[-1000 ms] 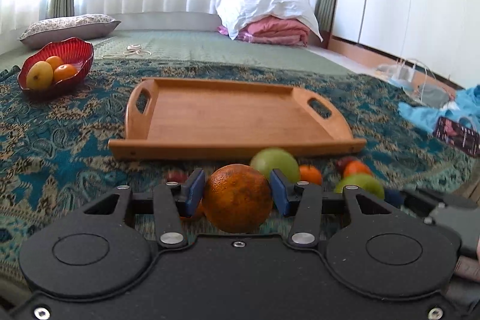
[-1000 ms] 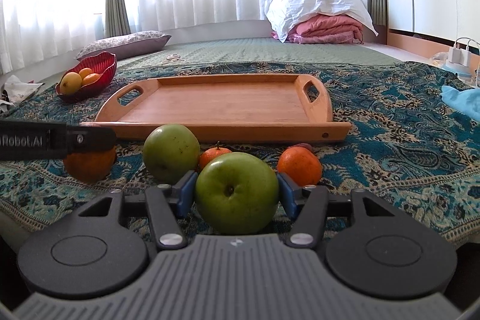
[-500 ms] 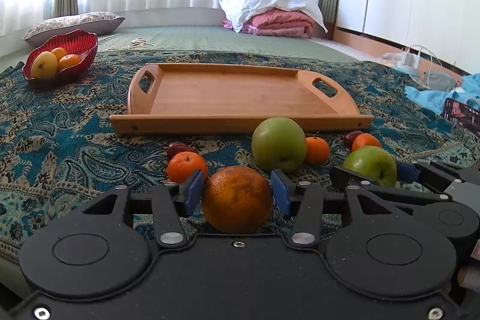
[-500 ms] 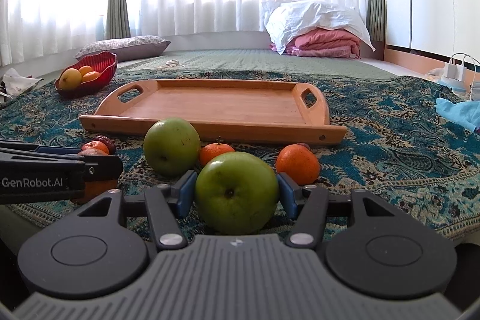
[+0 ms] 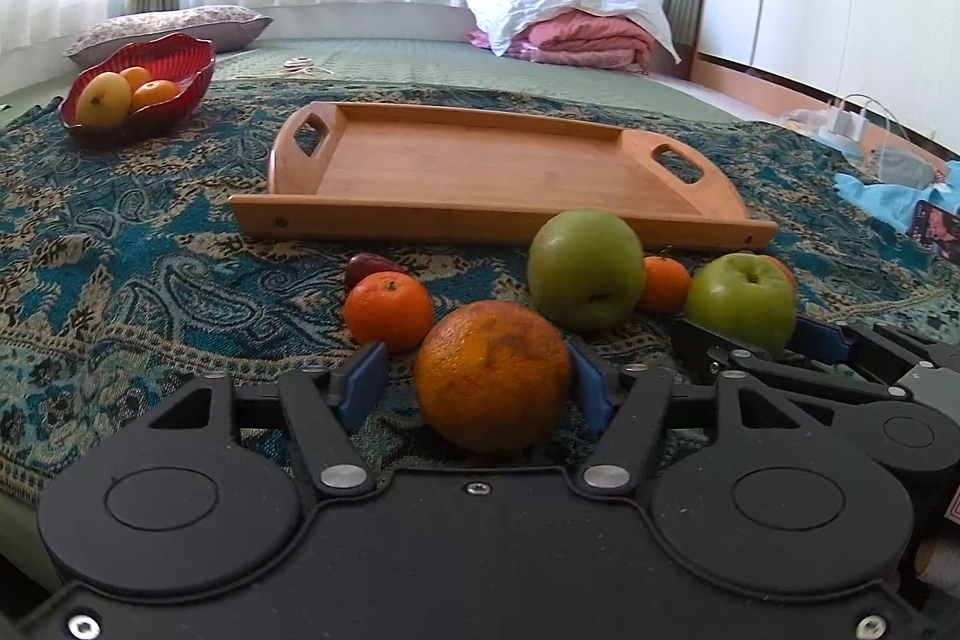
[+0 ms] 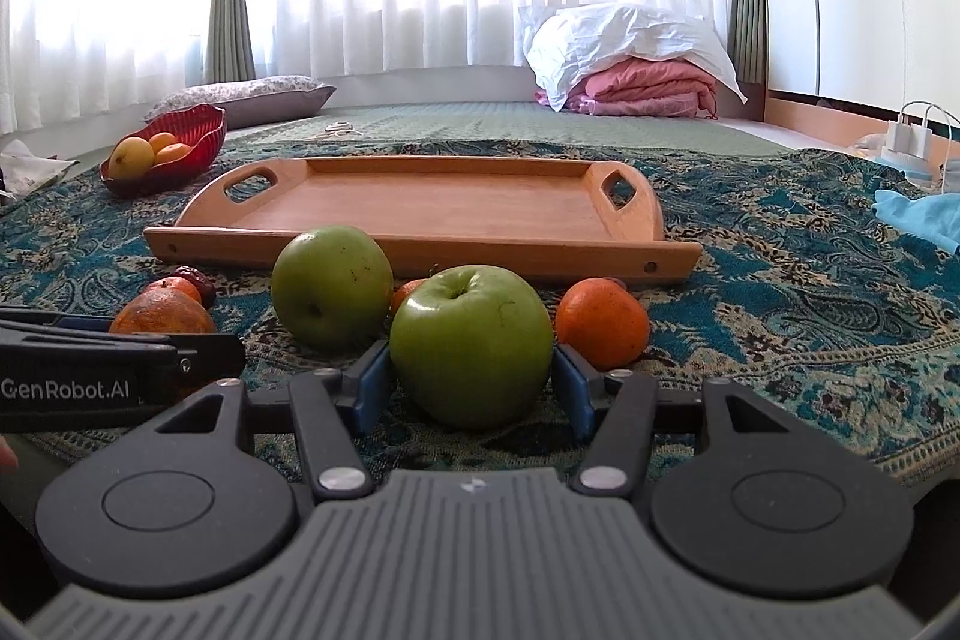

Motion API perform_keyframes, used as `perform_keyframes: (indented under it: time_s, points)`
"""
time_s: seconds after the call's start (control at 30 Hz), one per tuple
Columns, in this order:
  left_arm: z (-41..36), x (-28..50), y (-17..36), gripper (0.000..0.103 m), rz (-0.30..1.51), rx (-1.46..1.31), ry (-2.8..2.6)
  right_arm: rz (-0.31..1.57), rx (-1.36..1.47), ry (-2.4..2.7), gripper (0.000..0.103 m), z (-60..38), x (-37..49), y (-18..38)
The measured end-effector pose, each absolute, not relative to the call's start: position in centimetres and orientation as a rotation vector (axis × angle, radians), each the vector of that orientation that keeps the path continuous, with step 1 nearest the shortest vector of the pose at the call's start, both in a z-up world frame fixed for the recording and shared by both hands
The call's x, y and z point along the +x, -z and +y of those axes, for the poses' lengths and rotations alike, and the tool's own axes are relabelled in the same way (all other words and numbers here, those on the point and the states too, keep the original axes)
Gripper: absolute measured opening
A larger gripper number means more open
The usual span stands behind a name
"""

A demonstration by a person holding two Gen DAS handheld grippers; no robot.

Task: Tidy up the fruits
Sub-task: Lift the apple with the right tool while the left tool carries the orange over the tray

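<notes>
My left gripper (image 5: 480, 385) is open around a large orange (image 5: 492, 376) that rests on the patterned cloth; a gap shows beside the left pad. My right gripper (image 6: 471, 385) is open around a green apple (image 6: 471, 343) on the cloth; it also shows in the left wrist view (image 5: 741, 301). A second green apple (image 6: 332, 285), small mandarins (image 5: 388, 310) (image 6: 602, 321) and a dark red fruit (image 5: 369, 267) lie in front of the empty wooden tray (image 6: 420, 205).
A red bowl (image 5: 174, 67) with yellow and orange fruit stands at the far left. Pillow and folded bedding (image 6: 624, 64) lie at the back. Blue cloth (image 6: 918, 214) and chargers are at the right. The cloth's front edge is just below the grippers.
Both grippers have lowered and tilted, setting the orange and the green apple down on the cloth. Both sets of jaws have opened slightly off the fruit.
</notes>
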State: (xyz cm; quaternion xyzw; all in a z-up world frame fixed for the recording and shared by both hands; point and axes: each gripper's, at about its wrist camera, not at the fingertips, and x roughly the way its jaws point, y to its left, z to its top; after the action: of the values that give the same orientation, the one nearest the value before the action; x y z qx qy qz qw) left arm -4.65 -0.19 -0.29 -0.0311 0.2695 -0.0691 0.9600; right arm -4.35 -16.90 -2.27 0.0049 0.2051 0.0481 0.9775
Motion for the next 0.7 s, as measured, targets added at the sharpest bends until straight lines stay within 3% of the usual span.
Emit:
perform_keyframes:
  time_s: [0.3, 0.7]
  points:
    - [-0.6, -4.5, 1.2, 0.067, 0.532, -0.040, 0.117, 0.407, 0.002, -0.073, 0.063, -16.4, -3.6, 3.1]
    - [-0.9, -4.6, 1.7, 0.062, 0.495, -0.033, 0.095, 0.391, -0.015, -0.061, 0.063, -16.1, -3.2, 3.7]
